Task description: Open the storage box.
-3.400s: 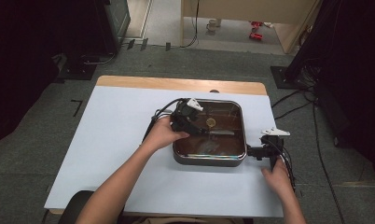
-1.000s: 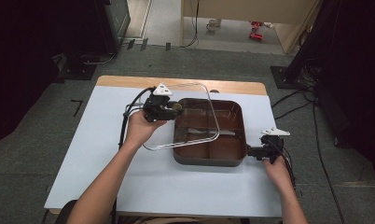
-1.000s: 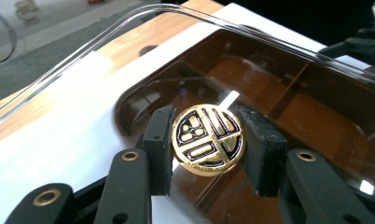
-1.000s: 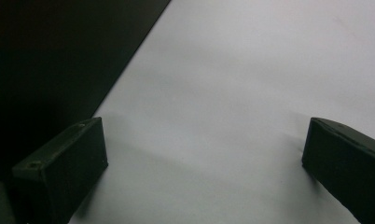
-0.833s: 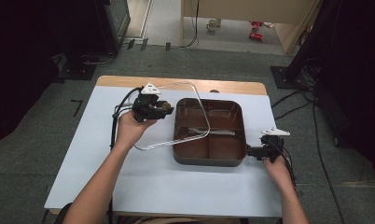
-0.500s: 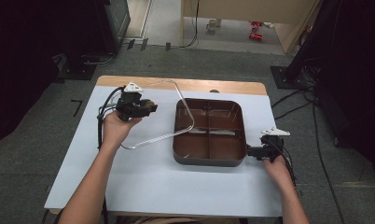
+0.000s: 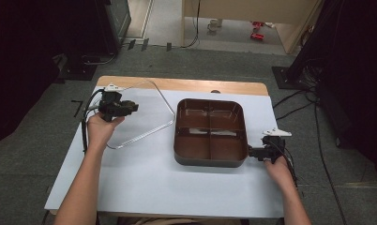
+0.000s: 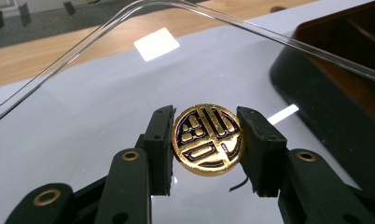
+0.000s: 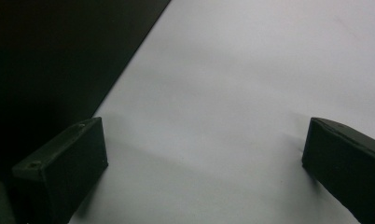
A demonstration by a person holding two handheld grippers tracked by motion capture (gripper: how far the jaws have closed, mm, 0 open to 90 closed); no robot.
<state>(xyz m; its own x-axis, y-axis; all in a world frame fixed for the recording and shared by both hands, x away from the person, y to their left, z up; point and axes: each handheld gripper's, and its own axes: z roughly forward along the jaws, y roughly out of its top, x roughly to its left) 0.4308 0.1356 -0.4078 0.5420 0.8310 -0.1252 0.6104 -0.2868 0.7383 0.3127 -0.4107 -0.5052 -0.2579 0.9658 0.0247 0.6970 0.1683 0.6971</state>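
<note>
My left gripper [image 8: 207,145] is shut on the round gold knob [image 8: 207,139] of a clear plastic lid [image 8: 106,84]. In the high view that gripper [image 7: 132,107] holds the lid [image 7: 144,117] tilted over the table's left part, its near corner low by the tabletop. The lid is apart from a dark brown square tray [image 7: 210,101] divided into several compartments, uncovered at the table's middle. My right gripper [image 7: 252,152] rests by the tray's near right corner. In the right gripper view its jaws [image 9: 204,158] stand wide open over bare tabletop, with the tray's dark wall [image 9: 50,60] to the left.
The white tabletop [image 7: 158,183] has a wooden strip [image 7: 200,86] along its far edge. Black cables [image 7: 86,122] trail from the left gripper over the table's left edge. Dark stands and cables sit on the grey floor around the table.
The left gripper has carried the clear lid leftward off the tray and somewhat lower. The tray is now uncovered. The right gripper has stayed by the tray's corner.
</note>
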